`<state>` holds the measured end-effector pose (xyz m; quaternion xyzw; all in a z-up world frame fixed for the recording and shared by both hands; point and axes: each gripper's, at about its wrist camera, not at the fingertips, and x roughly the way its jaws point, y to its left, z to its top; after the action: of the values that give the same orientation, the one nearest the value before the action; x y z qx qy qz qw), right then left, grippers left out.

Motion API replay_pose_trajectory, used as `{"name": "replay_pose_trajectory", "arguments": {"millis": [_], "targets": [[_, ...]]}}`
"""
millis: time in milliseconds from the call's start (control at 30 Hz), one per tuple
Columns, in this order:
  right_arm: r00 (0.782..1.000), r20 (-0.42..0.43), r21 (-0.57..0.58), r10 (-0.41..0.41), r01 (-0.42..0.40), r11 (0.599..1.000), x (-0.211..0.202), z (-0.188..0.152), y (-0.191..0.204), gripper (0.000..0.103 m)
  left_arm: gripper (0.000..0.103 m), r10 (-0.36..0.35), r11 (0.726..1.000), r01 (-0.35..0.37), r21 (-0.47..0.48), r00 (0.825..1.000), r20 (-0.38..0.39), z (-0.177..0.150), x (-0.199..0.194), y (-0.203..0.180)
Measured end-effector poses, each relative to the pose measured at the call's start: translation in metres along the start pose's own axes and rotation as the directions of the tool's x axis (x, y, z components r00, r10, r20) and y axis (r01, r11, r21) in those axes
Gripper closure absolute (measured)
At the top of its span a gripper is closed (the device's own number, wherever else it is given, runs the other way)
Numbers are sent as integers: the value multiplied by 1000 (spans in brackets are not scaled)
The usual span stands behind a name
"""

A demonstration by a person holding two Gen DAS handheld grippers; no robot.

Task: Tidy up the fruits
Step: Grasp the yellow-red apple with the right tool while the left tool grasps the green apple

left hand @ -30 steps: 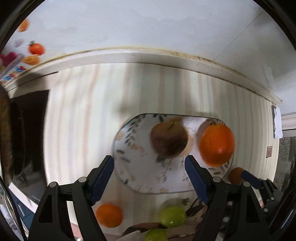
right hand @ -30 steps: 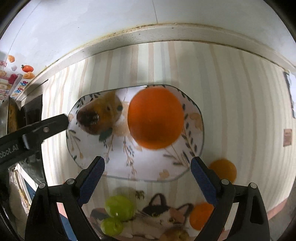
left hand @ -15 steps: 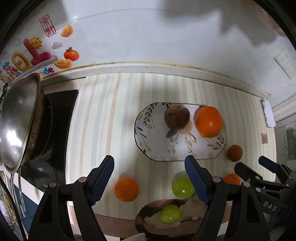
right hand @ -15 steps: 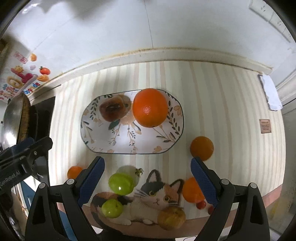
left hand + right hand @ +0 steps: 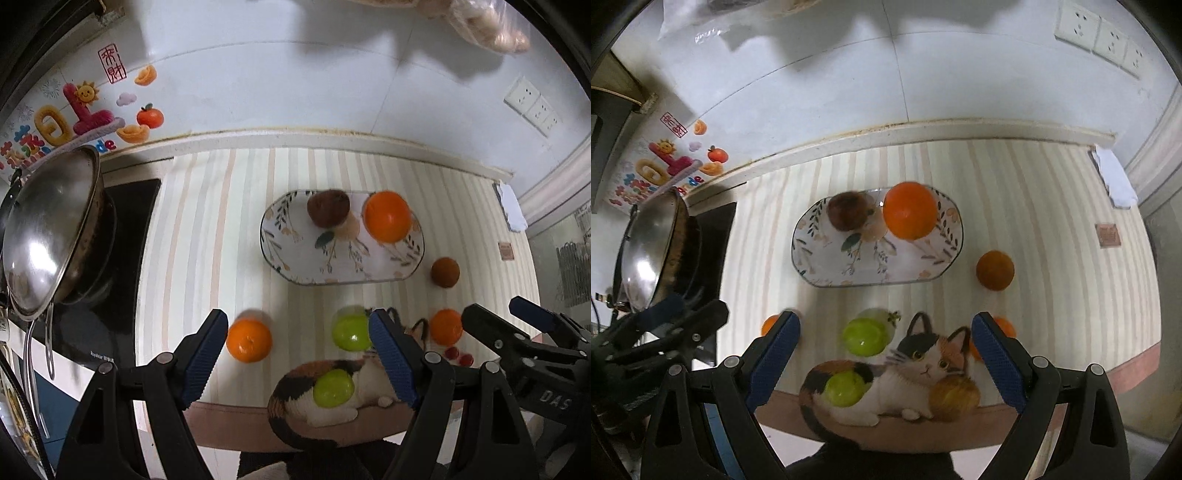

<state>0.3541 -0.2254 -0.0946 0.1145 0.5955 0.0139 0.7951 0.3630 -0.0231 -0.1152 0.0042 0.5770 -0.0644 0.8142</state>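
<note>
- Hovering above the striped counter point(image 5: 207, 229), the left gripper point(image 5: 299, 354) holds nothing, its jaws just widened.
- The right gripper point(image 5: 886, 354) gapes empty too.
- The oval floral plate point(image 5: 820, 266) carries a big orange point(image 5: 910, 210) beside a brown fruit point(image 5: 847, 212); other fruits lie around it.

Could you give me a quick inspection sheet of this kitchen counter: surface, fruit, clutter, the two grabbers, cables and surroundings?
Surface: striped counter cover.
Job's things: plate holding a big orange and a brown fruit; more oranges and green fruits loose nearer the camera.
Clutter: cat picture, white cloth.
Grippers: left gripper and right gripper open, empty.
Cables: nothing seen.
Surroundings: wok on a stove, wall stickers, sockets.
</note>
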Motion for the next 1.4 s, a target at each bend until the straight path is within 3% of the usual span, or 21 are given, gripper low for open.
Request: {"name": "replay_pose_trajectory", "arguments": {"millis": [33, 267, 467, 600, 700, 767, 800, 833, 867, 933, 1000, 1067, 1167, 1400], "targets": [[1000, -11, 11, 9, -9, 1000, 1, -5, -2, 7, 14, 2, 1000, -2, 5, 1000, -18, -4, 5, 0], [982, -184, 161, 40, -10, 987, 51, -51, -50, 7, 14, -17, 999, 26, 46, 985, -170, -45, 65, -13], [940, -333, 303, 71, 36, 952, 112, -91, -99, 7, 14, -10, 994, 46, 101, 945, -326, -80, 130, -32], [916, -390, 354, 93, 56, 933, 141, -110, -118, 7, 14, 29, 974, 62, 217, 920, -390, -91, 158, -53], [908, -403, 378, 119, 47, 925, 154, -119, -122, 7, 16, 62, 959, 56, 279, 915, -398, -97, 173, -67], [905, -407, 381, 124, 45, 924, 161, -121, -122, 7, 31, 89, 949, 42, 313, 915, -393, -99, 181, -75], [905, -407, 384, 126, 44, 922, 164, -122, -122, 7, 44, 95, 947, 38, 319, 915, -392, -99, 186, -79], [905, -405, 388, 132, 39, 921, 167, -123, -122, 8, 50, 86, 950, 45, 310, 915, -395, -99, 188, -79], [905, -404, 387, 131, 39, 921, 169, -124, -121, 10, 51, 78, 953, 48, 300, 916, -394, -99, 189, -80], [904, -409, 377, 123, 45, 925, 174, -125, -119, 31, 51, 82, 956, 33, 293, 925, -372, -99, 188, -81], [908, -412, 328, 82, 64, 942, 175, -124, -111, 35, 51, 71, 963, 34, 268, 925, -373, -99, 188, -79], [913, -405, 263, 42, 73, 962, 174, -126, -105, 35, 50, 53, 971, 41, 236, 925, -376, -97, 188, -75], [916, -401, 198, 1, 85, 977, 174, -126, -95, 35, 49, 17, 978, 73, 195, 905, -425, -96, 199, -69], [917, -399, 206, 13, 76, 976, 178, -122, -92, 35, 56, 40, 978, 46, 202, 915, -401, -94, 202, -77]]}}
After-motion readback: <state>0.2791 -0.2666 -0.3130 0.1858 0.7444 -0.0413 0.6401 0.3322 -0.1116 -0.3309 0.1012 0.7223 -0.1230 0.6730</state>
